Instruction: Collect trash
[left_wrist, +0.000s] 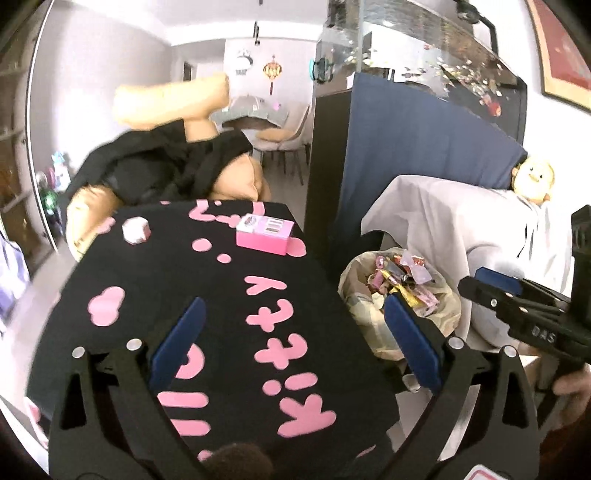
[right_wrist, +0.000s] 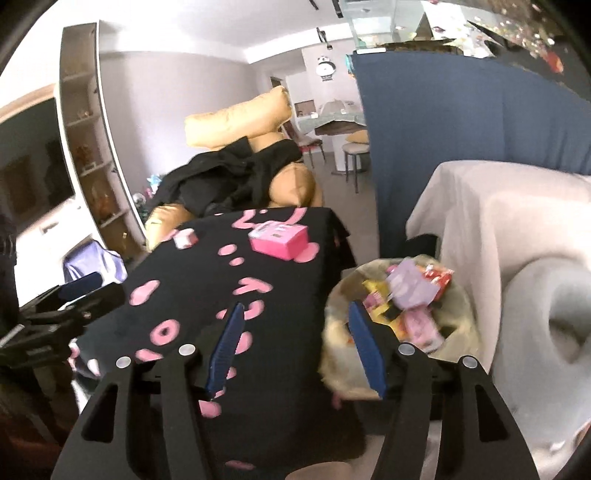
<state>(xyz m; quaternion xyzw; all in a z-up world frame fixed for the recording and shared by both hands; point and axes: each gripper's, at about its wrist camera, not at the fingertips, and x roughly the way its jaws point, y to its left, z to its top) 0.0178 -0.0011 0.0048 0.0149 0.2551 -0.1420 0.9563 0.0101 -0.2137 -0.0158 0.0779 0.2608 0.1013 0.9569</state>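
My left gripper (left_wrist: 293, 302) hangs wide open over a table under a black cloth with pink shapes (left_wrist: 166, 266), nothing between its blue pads (left_wrist: 177, 343). At the table's right stands a bag-lined trash bin (left_wrist: 365, 325) heaped with colourful wrappers (left_wrist: 402, 277). My right gripper (right_wrist: 295, 307) is open and empty too, straddling the table's right edge and the bin (right_wrist: 332, 354) of wrappers (right_wrist: 410, 291). A small crumpled white-pink piece (left_wrist: 136, 230) (right_wrist: 184, 238) and a pink box (left_wrist: 266, 232) (right_wrist: 279, 238) lie at the table's far end. Each view catches the other gripper (left_wrist: 476, 280) (right_wrist: 92, 288) at its edge.
Behind the table sits a tan armchair (left_wrist: 240, 181) draped with black clothing (left_wrist: 166, 166). A blue curtain (left_wrist: 406, 147) hangs over a cabinet beyond the bin. White-draped furniture (right_wrist: 498, 221) stands right of the bin. Shelves and a television (right_wrist: 33, 166) line the left wall.
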